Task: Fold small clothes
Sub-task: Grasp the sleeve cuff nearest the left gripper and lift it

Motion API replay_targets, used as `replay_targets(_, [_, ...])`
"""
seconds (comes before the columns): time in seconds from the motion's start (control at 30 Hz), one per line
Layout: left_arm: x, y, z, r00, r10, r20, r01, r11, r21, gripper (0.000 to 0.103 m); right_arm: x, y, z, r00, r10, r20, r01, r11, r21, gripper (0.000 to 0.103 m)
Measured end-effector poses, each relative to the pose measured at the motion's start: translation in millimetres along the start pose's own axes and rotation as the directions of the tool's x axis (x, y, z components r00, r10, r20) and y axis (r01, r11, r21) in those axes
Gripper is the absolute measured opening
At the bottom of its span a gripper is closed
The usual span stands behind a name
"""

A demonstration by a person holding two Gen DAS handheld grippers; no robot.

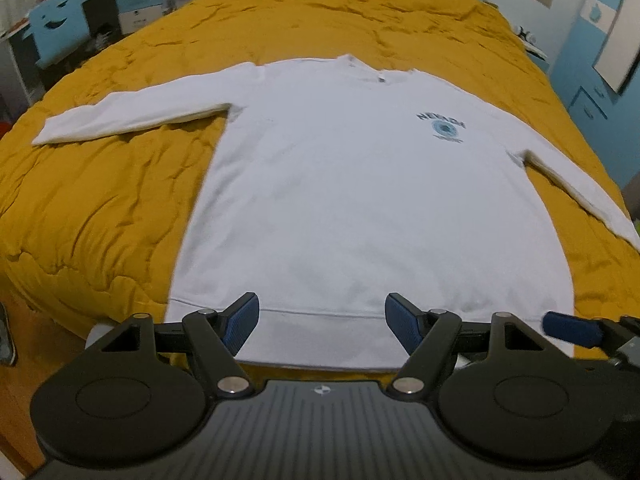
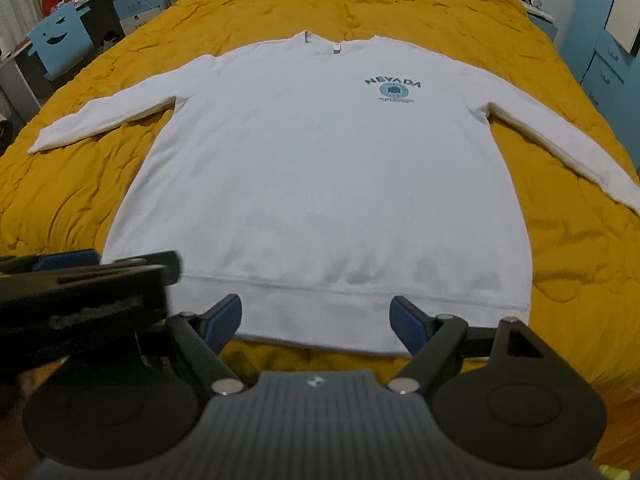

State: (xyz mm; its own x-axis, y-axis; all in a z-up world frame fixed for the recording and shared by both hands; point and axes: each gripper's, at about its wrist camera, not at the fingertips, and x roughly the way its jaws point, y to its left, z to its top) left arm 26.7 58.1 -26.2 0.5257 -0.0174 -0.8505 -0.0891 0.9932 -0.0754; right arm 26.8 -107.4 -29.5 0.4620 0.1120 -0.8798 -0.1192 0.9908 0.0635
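Left tool (image 1: 322, 322): jaws wide, empty, above the near hem.
Right tool (image 2: 316, 320): wide, empty, at the hem.
White sweatshirt (image 2: 316, 168): flat on the yellow bed (image 2: 400, 0), sleeves spread.
Progress: no fold made yet; everything remains.

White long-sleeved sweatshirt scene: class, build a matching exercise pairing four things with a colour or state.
Things:
1. white long-sleeved sweatshirt
2. quilted bedspread
3. left gripper
4. round chest logo

States:
A. mustard yellow
B. jaws open, holding nothing
C. blue print
D. spread flat, sleeves out

Pairs: 1-D, 2-A, 3-B, 4-C
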Motion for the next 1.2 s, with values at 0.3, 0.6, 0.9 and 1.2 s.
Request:
replay_targets(0.3, [9.3,89.3,38.4,0.997,-0.031,0.072,0.039,0.993,-0.114,0.085,17.2,7.5,19.8,0.998,-0.063,0.019,0.063,0.998,0.003,0.081])
replay_targets(0.6, [37.0,273.9,77.0,0.941,-0.038,0.336,0.199,0.864,-0.463,0.090,27.9,-6.1,29.9,0.960,-0.205,0.189,0.211,0.977,-0.011,0.082])
replay_targets(0.9, [136.2,432.9,103.4,0.924,0.069,0.377,0.244,0.653,-0.717,0.078,40.6,-33.9,36.4,0.949,-0.211,0.234,0.177,0.972,0.155,0.082])
replay_targets(1.2, [200.0,489.6,134.3,0.928,0.054,0.369,0.285,0.537,-0.794,0.075,71.5,-6.0,48.1,0.957,-0.203,0.209,0.193,0.979,0.068,0.082])
